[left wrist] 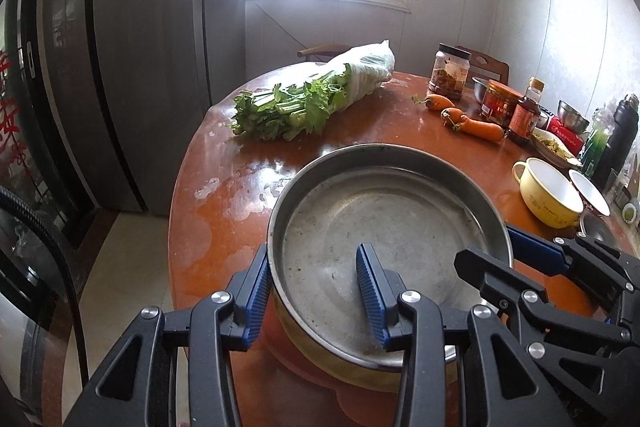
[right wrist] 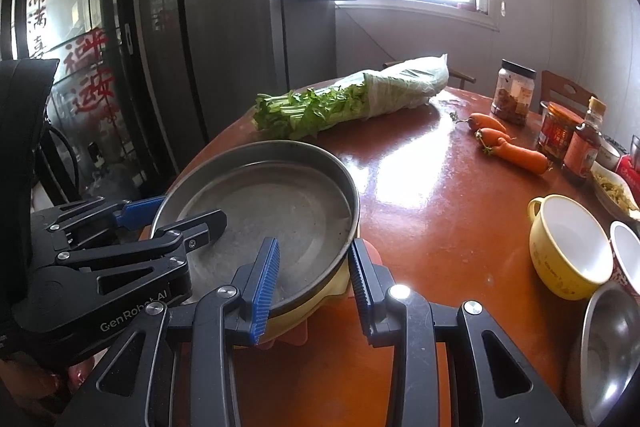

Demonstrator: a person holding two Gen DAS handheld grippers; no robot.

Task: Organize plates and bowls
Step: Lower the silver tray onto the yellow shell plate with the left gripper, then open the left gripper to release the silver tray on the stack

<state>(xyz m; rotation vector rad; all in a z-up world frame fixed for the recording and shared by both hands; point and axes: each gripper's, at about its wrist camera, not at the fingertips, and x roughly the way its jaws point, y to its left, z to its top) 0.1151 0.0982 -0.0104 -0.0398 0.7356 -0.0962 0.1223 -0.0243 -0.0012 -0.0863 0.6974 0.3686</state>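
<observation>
I have both tongs on the same thing: a round, shallow stainless-steel pan [left wrist: 384,227], which sits on top of a yellow dish [right wrist: 320,297] at the near edge of the round reddish-brown wooden counter [left wrist: 224,211].

My left tongs [left wrist: 316,299] straddle the pan's near rim, one blue ribbed pad outside the wall and the other inside on the pan floor. The jaws stand fairly wide, with a clear gap between the inner pad and the wall, so they do not pinch it. My right tongs [right wrist: 314,277] straddle the rim on the pan's right side in the same way, one pad inside and one outside; the outer pad lies close against the wall while the inner one stands off it, so again they are parted and not gripping.

To the right on the counter stand a yellow enamel cup with a white inside and a handle [right wrist: 568,247], a white bowl with a red pattern [right wrist: 626,255] touching it, and a small steel bowl [right wrist: 612,343] just in front of them. Farther back lie a bundle of leafy green celery in a clear plastic bag [left wrist: 316,95] and three orange carrots [left wrist: 468,117], with jars and a brown sauce bottle [left wrist: 524,113] beside them.
</observation>
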